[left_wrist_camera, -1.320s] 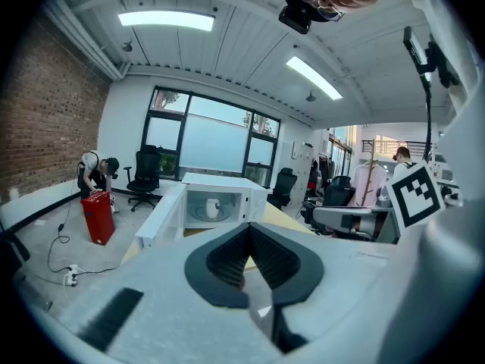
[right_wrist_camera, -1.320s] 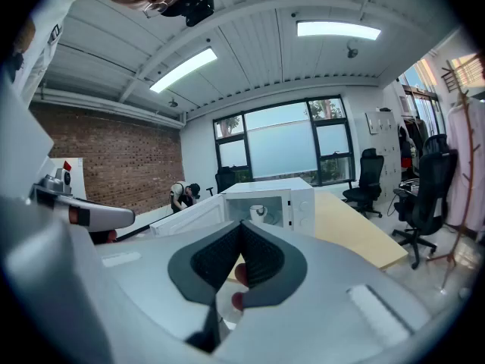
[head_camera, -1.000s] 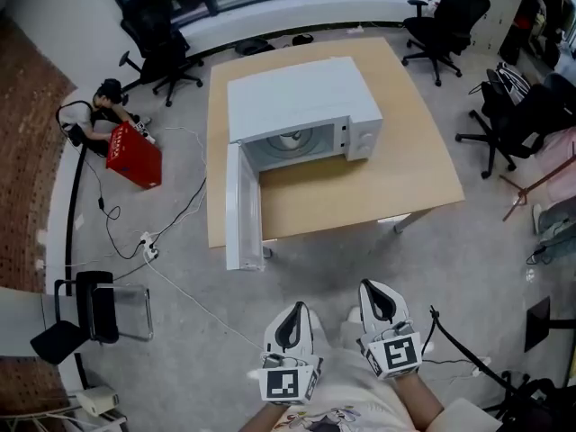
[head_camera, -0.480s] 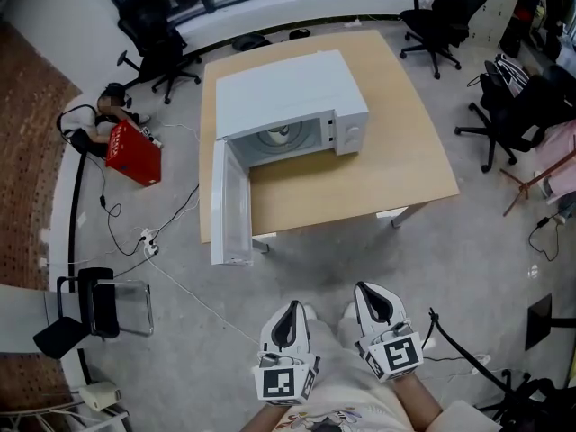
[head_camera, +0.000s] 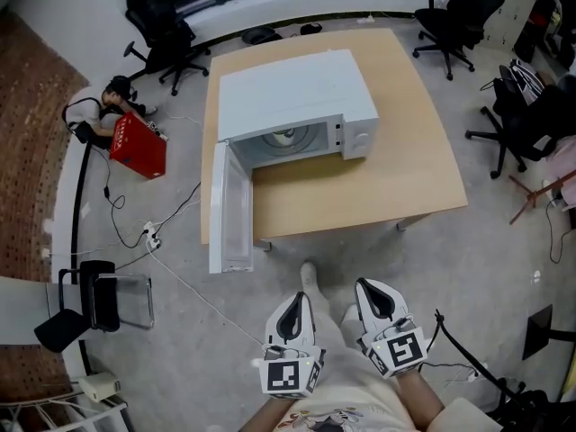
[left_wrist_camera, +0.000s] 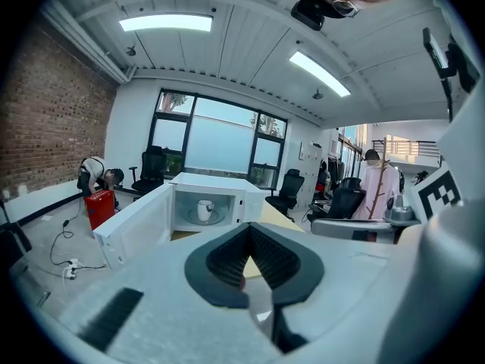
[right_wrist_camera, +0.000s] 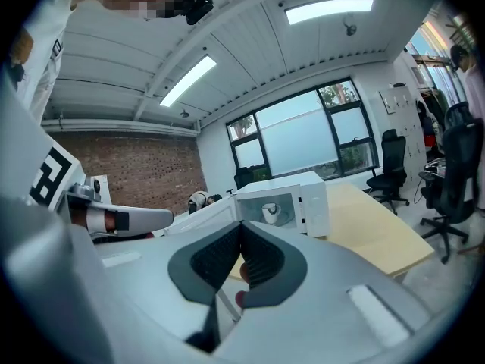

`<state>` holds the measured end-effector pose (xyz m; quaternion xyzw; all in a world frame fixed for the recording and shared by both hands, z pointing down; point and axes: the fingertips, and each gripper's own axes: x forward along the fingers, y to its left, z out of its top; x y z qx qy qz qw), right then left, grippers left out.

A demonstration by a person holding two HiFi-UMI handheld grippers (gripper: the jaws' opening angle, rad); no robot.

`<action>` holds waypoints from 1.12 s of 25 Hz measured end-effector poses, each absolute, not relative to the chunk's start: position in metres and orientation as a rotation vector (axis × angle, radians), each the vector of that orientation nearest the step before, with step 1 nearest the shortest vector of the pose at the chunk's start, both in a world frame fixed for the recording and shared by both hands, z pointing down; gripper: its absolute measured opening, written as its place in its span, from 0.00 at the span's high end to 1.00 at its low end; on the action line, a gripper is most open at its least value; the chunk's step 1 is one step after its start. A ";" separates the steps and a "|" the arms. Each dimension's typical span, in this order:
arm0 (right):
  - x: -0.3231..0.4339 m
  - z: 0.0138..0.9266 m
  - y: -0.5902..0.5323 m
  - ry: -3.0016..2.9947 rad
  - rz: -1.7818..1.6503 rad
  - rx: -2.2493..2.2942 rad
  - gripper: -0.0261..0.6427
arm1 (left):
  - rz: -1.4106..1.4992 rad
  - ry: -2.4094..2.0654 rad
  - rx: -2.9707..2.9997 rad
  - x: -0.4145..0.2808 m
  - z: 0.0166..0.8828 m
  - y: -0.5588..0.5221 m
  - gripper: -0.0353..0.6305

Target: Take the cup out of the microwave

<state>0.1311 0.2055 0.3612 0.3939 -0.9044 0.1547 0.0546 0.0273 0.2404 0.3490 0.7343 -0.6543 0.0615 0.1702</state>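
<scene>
Foot (head_camera: pixel 309 274) newly forward; cup (head_camera: pixel 286 136) well beyond both tongs (head_camera: pixel 297 299) (head_camera: pixel 372 285)

Far ahead of both grippers, the small white ceramic cup (left_wrist_camera: pixel 204 210) inside the open white microwave oven (head_camera: pixel 297 106) is too small in the left gripper view for any handle to be made out. In the head view the oven's roof hides most of the cavity, and the cup cannot be told from the turntable. Behind the left gripper (head_camera: pixel 298 302) and right gripper (head_camera: pixel 368 288), the person's forearms (head_camera: pixel 425 407) are cut off by the bottom edge. Far right of the right gripper, a black office chair (head_camera: pixel 531 120) runs off the picture.
</scene>
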 end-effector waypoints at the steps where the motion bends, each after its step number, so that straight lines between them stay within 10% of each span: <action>1: 0.127 0.363 0.196 -2.738 0.449 1.201 0.95 | 0.173 -1.853 2.089 0.024 0.352 0.230 0.94; 22: 0.040 0.378 0.001 -2.691 0.404 1.274 0.95 | 0.178 -1.854 2.141 -0.060 0.374 0.030 0.94; 24: 0.039 0.384 -0.004 -2.690 0.420 1.244 0.95 | 0.145 -1.901 2.135 -0.061 0.379 0.013 0.62; 28: 0.036 0.399 -0.016 -2.685 0.448 1.197 0.95 | 0.141 -1.918 2.110 -0.067 0.406 -0.022 0.59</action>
